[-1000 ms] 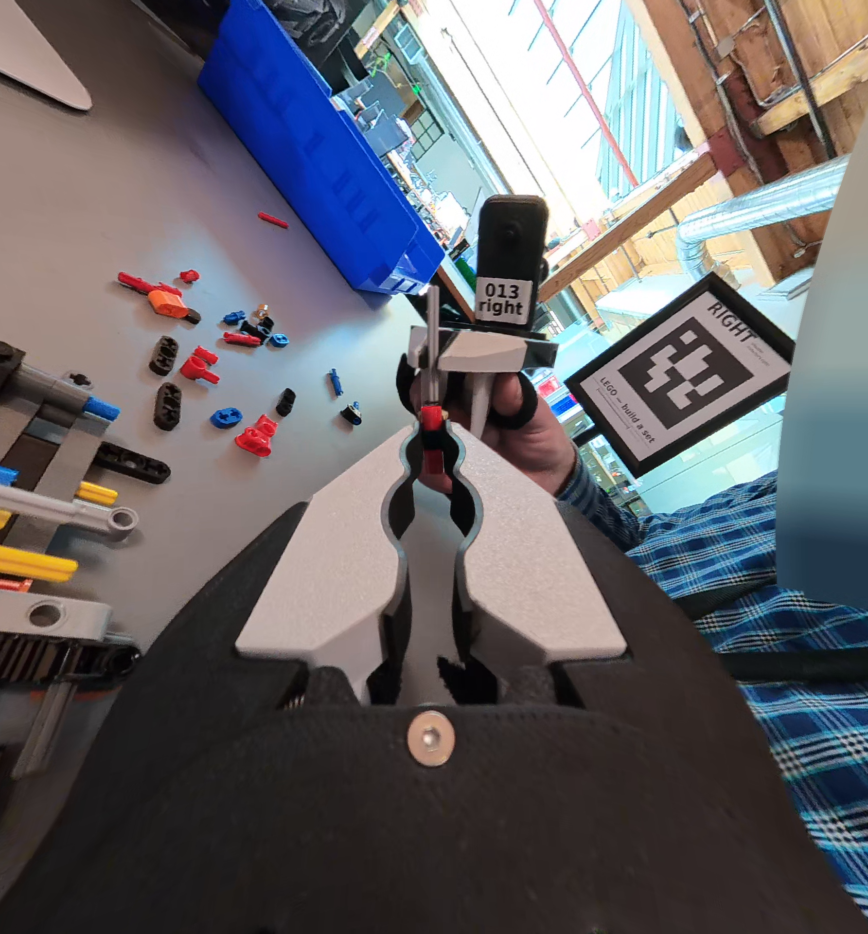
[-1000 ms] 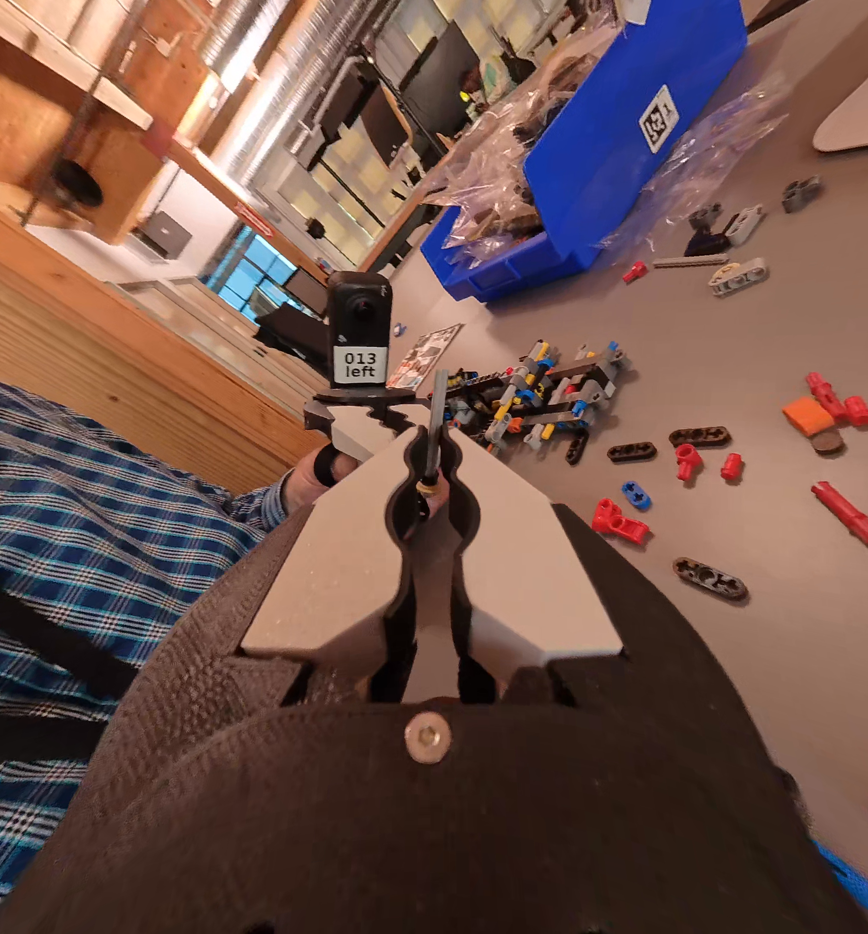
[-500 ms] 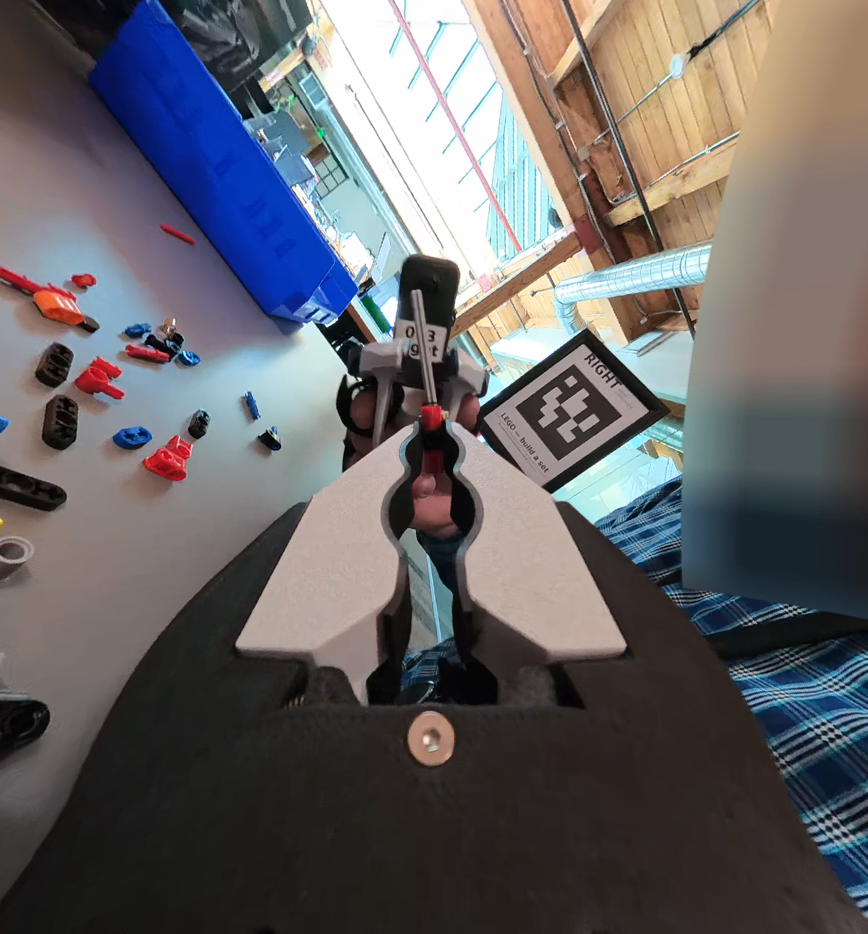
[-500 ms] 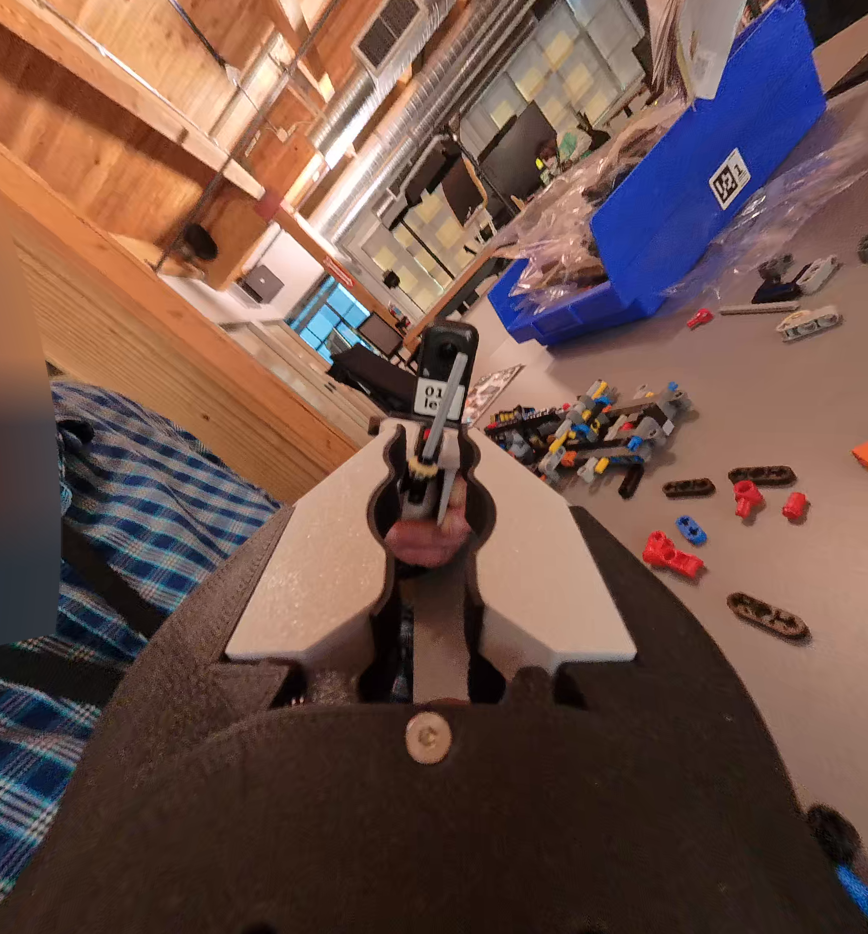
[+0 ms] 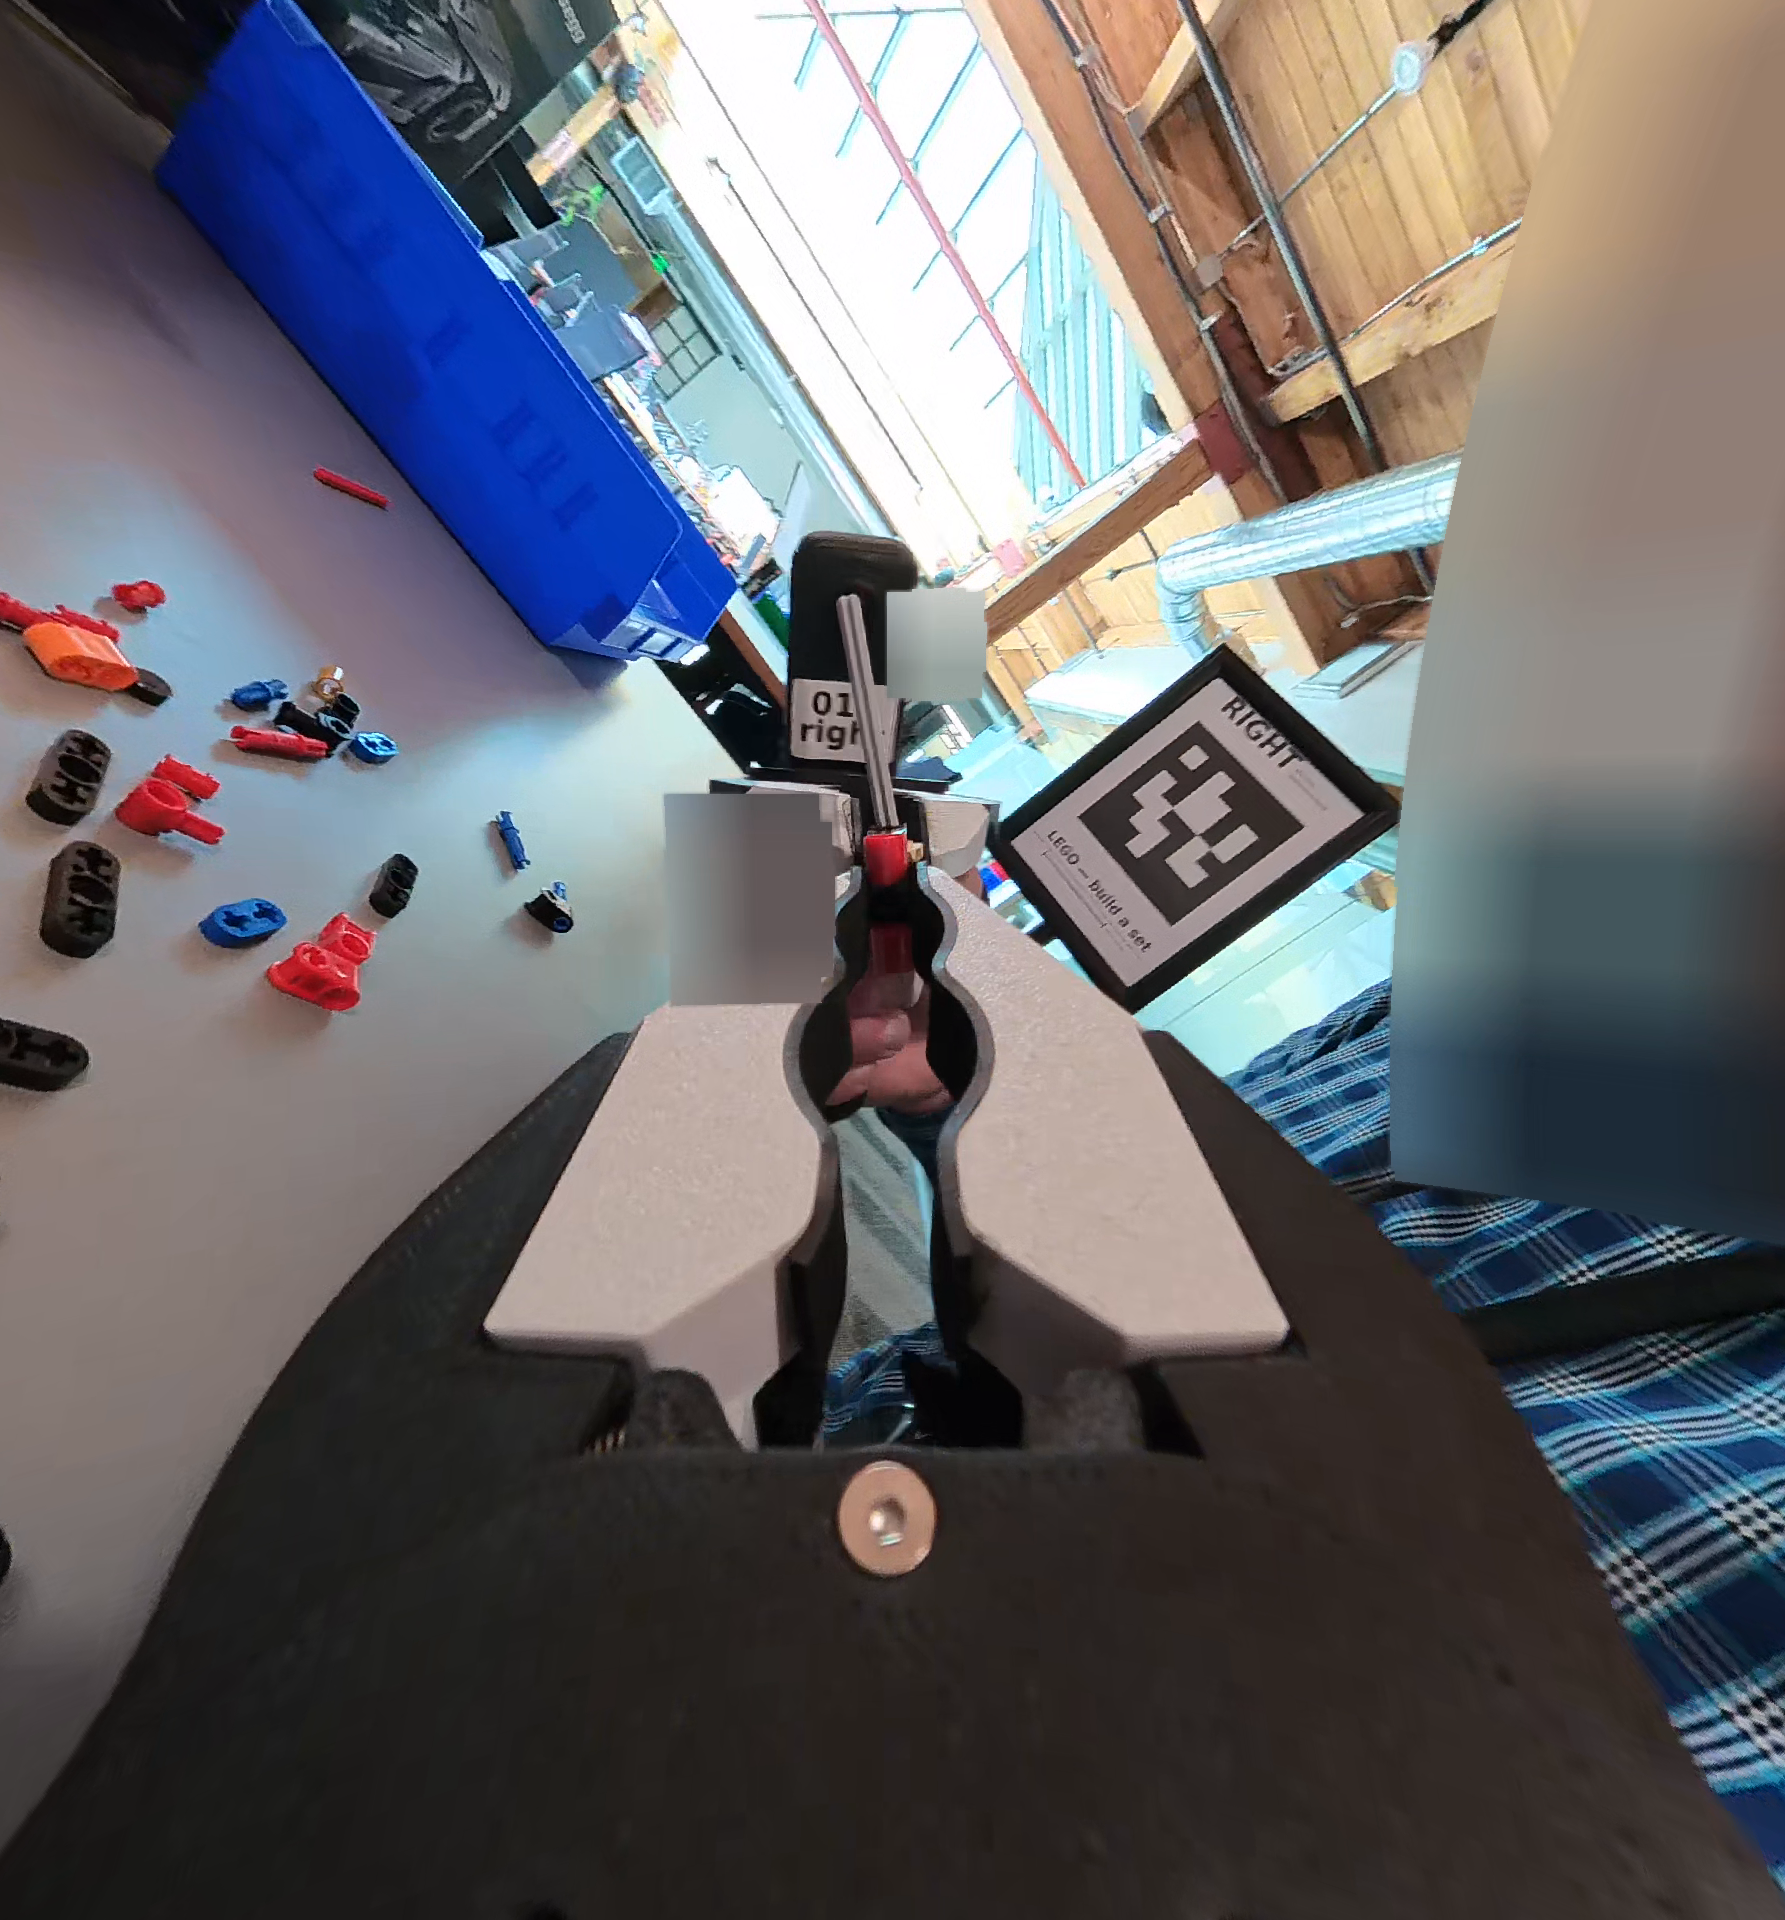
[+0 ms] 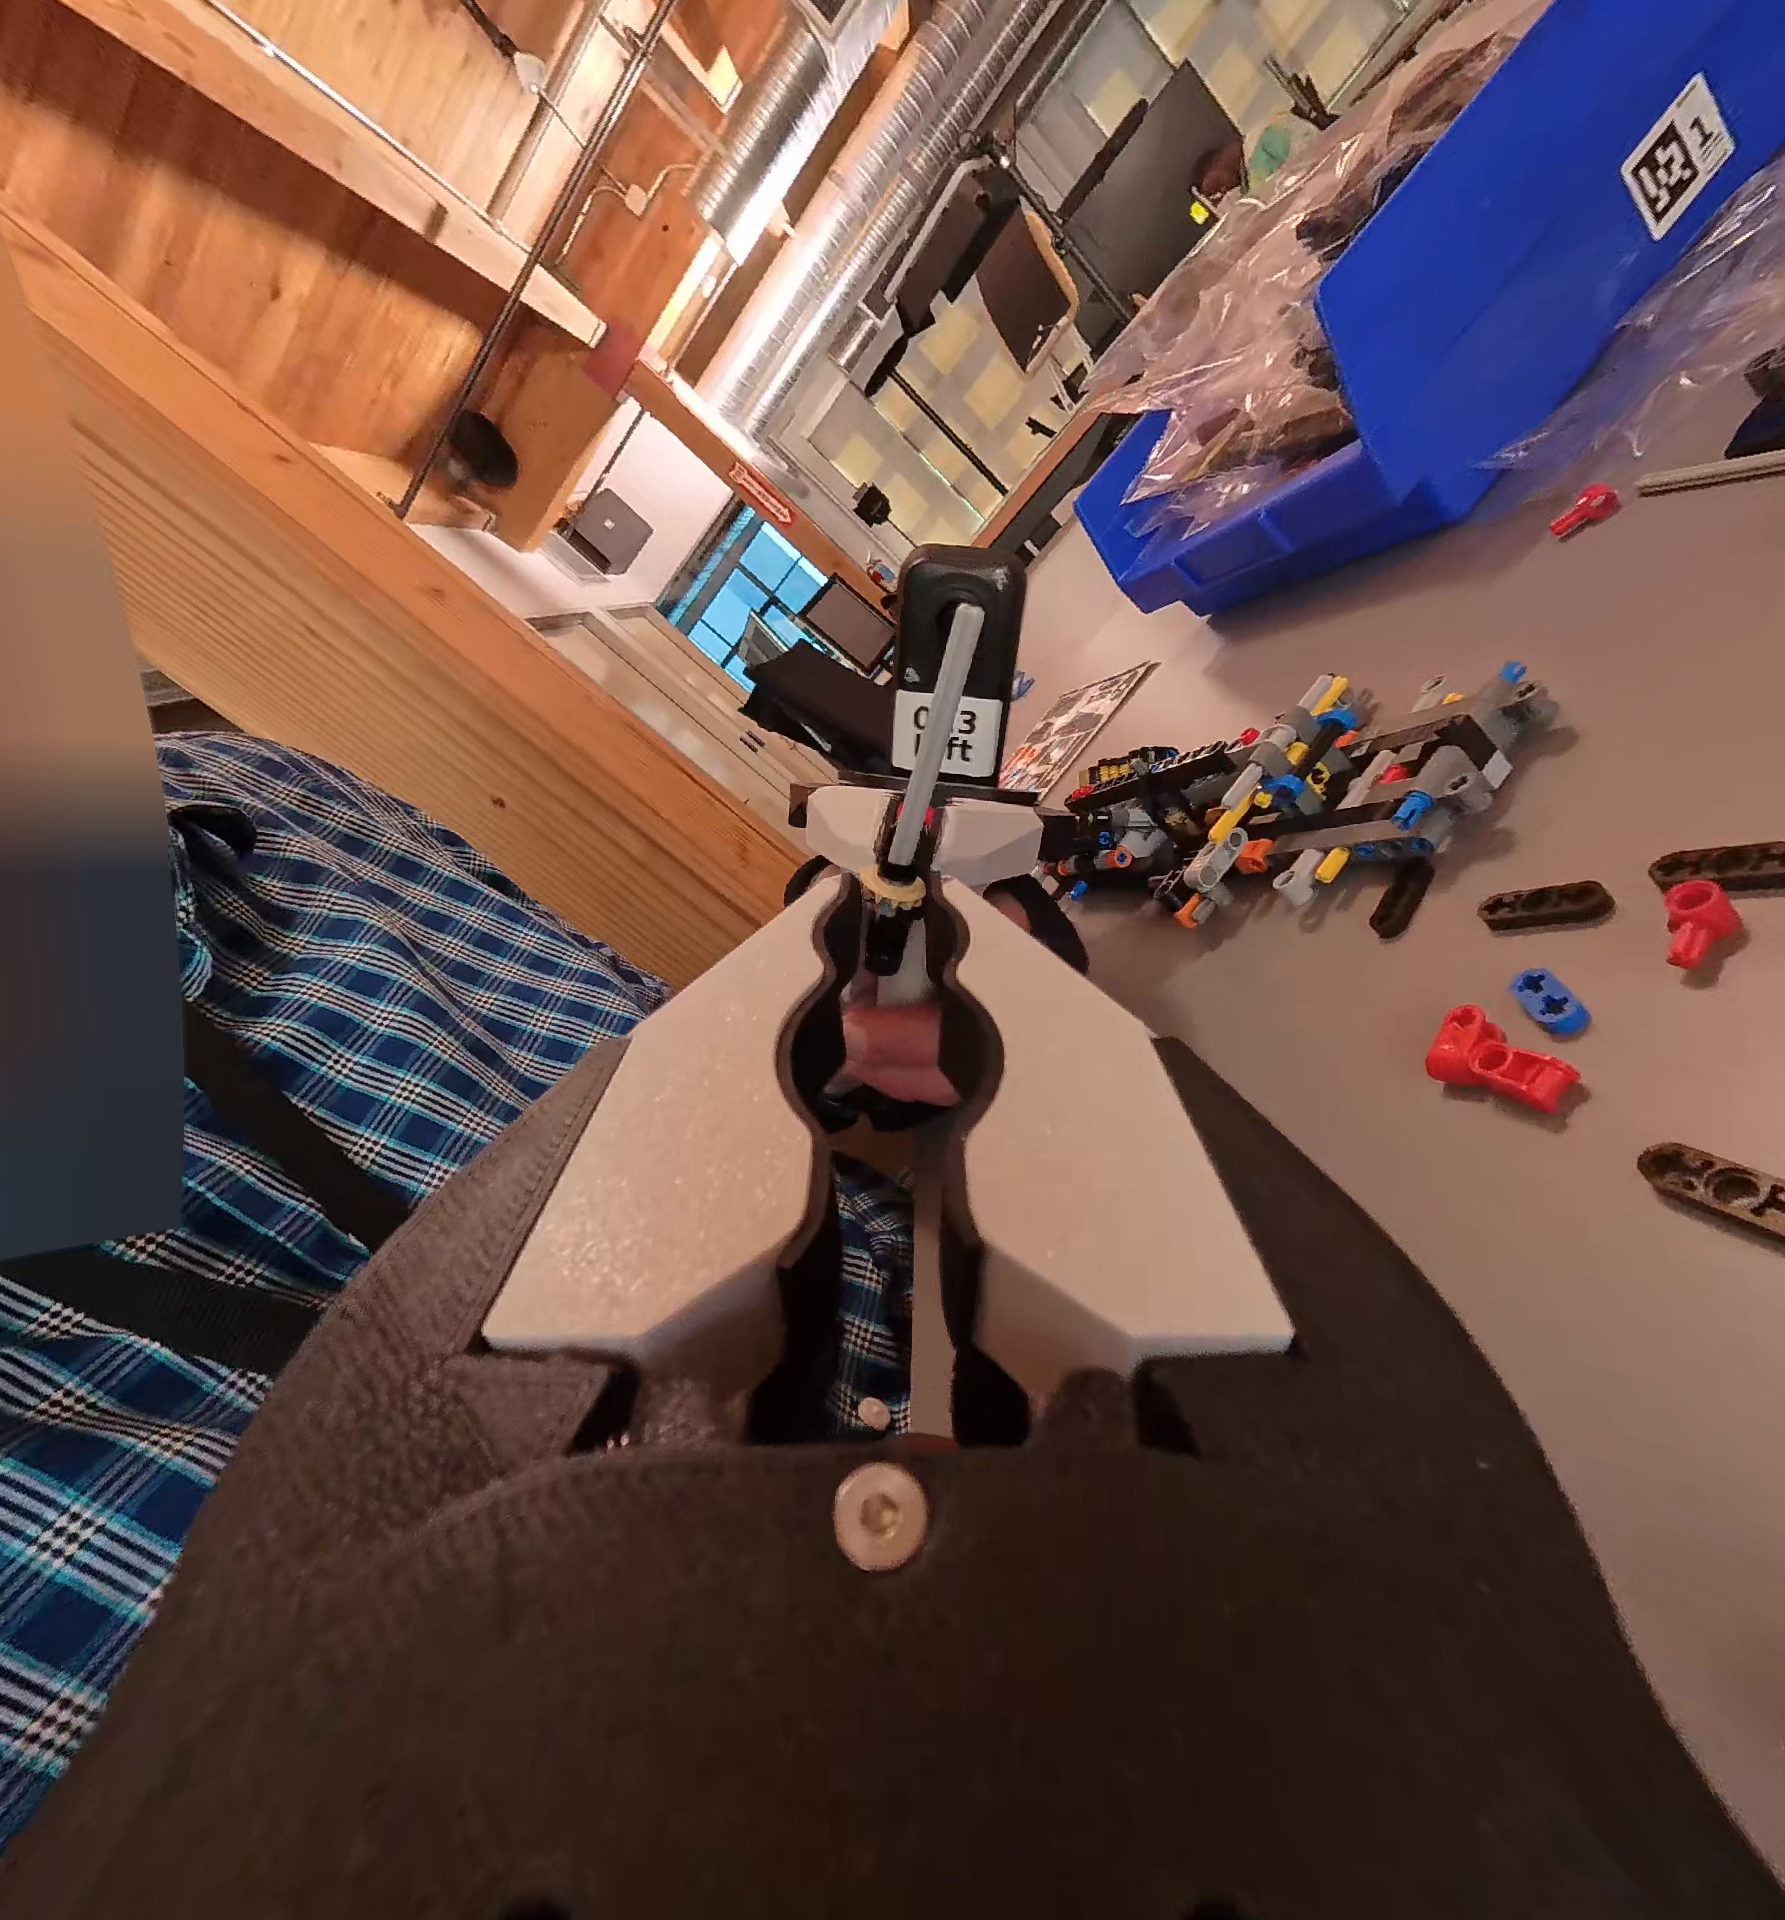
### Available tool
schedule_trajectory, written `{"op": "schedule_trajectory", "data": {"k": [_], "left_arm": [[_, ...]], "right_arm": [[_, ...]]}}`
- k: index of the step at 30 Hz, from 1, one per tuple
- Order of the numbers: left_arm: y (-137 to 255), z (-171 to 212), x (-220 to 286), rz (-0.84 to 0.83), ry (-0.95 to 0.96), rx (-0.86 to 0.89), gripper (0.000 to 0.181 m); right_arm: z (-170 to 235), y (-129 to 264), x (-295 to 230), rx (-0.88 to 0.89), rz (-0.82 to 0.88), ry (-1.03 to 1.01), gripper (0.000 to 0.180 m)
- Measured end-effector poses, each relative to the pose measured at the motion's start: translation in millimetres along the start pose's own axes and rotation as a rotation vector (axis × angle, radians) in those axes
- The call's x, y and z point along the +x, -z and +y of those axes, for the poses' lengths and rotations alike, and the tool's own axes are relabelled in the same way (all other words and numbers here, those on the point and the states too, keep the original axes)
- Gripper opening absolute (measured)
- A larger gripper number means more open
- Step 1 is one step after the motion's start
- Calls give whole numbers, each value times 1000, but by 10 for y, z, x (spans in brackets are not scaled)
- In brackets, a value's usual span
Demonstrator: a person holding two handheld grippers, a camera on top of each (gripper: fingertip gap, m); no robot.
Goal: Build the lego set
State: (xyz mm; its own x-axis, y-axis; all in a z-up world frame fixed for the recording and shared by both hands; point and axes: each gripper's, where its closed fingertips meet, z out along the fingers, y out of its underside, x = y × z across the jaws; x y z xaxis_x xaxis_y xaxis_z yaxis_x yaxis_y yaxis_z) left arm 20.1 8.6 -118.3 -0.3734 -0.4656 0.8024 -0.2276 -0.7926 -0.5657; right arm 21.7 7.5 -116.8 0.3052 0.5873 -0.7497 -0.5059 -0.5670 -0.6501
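Both grippers are raised off the grey table (image 6: pixel 1490 1351) and face each other tip to tip in front of a person in a blue plaid shirt (image 5: pixel 1646 1455). The left gripper (image 5: pixel 888 883) has its matte grey, faceted fingers (image 5: pixel 690 1164) drawn together on a small red bush (image 5: pixel 883 857) at their tips; a thin grey axle (image 5: pixel 865 717) runs out of that bush, its long axis pointing away from the camera and leaning slightly up and left. In the right wrist view the right gripper (image 6: pixel 893 899) is likewise clamped at its tips, on the same axle (image 6: pixel 935 727) where a small tan gear (image 6: pixel 896 888) sits on it; here the rod leans up and right toward the left gripper (image 6: pixel 919 831) beyond. Each gripper body is coarse black plastic with a silver screw. On the table lie loose red connectors (image 6: pixel 1496 1060), a blue piece (image 6: pixel 1548 1003), black perforated beams (image 6: pixel 1740 1210) and a half-built Technic chassis (image 6: pixel 1314 800), with a glossy blue bin (image 6: pixel 1594 312) behind. A framed black-and-white marker card (image 5: pixel 1194 831) stands just right of the right gripper (image 5: pixel 867 821)
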Motion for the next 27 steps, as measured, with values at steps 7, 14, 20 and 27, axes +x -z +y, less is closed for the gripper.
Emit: {"op": "schedule_trajectory", "data": {"k": [7,14,20,27], "left_arm": [[-7,11,-78,-98,-101,-22,4],[1,21,-116,-150,-164,-44,5],[10,24,-114,-150,-165,-48,8],[38,35,-149,-208,-229,-72,6]], "right_arm": [[21,29,95,-52,171,92,8],[41,45,149,-109,323,197,7],[67,38,160,-107,331,201,7],[74,30,199,-147,406,249,6]]}}
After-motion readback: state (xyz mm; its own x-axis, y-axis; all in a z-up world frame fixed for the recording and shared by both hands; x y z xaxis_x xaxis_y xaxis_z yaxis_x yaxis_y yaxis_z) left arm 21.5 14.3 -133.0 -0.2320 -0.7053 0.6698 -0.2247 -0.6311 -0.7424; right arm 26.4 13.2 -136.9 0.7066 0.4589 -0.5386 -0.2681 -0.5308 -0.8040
